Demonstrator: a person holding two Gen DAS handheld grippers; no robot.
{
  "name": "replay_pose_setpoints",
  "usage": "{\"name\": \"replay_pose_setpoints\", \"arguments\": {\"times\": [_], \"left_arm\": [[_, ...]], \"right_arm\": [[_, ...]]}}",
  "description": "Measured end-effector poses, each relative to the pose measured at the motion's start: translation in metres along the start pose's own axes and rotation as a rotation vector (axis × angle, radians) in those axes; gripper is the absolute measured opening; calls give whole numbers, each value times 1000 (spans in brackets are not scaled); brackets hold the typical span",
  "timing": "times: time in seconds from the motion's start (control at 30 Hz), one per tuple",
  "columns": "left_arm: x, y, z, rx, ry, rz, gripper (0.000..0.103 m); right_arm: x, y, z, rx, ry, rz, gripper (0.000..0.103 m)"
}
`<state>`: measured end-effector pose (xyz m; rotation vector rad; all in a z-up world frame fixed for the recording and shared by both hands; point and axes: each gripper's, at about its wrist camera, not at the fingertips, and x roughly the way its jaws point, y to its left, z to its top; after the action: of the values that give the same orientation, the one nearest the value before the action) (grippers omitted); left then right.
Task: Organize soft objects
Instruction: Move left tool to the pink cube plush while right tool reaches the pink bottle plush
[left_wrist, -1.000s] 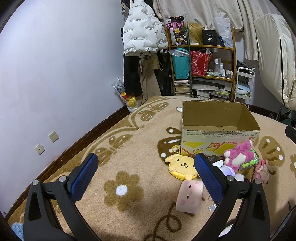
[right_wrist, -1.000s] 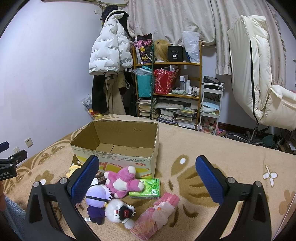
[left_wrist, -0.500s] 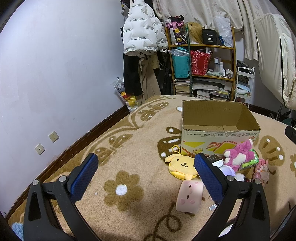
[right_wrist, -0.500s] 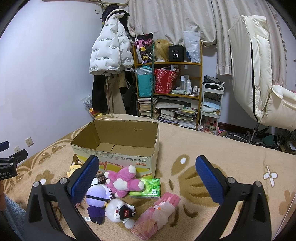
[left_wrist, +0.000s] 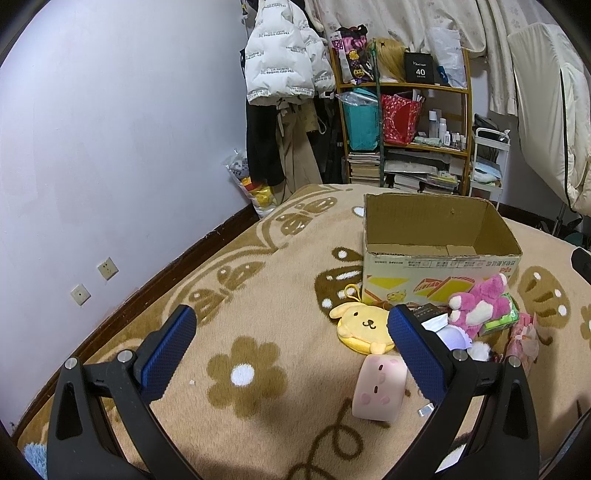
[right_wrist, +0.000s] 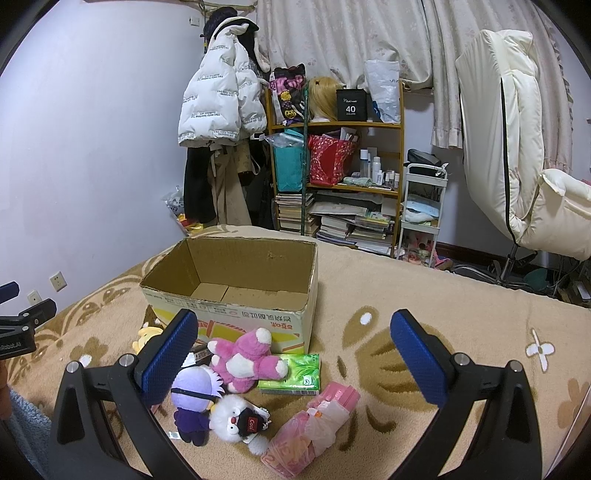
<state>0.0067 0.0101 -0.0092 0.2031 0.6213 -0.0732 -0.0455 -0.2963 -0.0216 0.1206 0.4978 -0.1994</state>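
Nothing moved since earlier frames. Left tool (left_wrist: 291, 350) and right tool (right_wrist: 293, 356) both spread, empty. Toys lie below right tool, ahead of it the cardboard box (right_wrist: 236, 295). Risk: pink plush (right_wrist: 245, 360) overlaps green tissue pack (right_wrist: 291, 374); careless pinch drags both.

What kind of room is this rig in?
Most likely a lived-in bedroom or small home room: a tan floral plush carpet, a white puffer jacket hung by the wall, and a wooden shelf packed with books, bags and bottles.
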Motion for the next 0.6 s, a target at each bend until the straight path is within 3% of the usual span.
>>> {"name": "replay_pose_setpoints", "arguments": {"times": [0.37,0.6], "left_arm": [[8,-11,4,26,46,-3,102],[19,-22,6,51,88,-36,102]], "right_arm": [[2,2,-4,-20,22,2,103],[28,-2,-6,17,121,-2,103]]}}
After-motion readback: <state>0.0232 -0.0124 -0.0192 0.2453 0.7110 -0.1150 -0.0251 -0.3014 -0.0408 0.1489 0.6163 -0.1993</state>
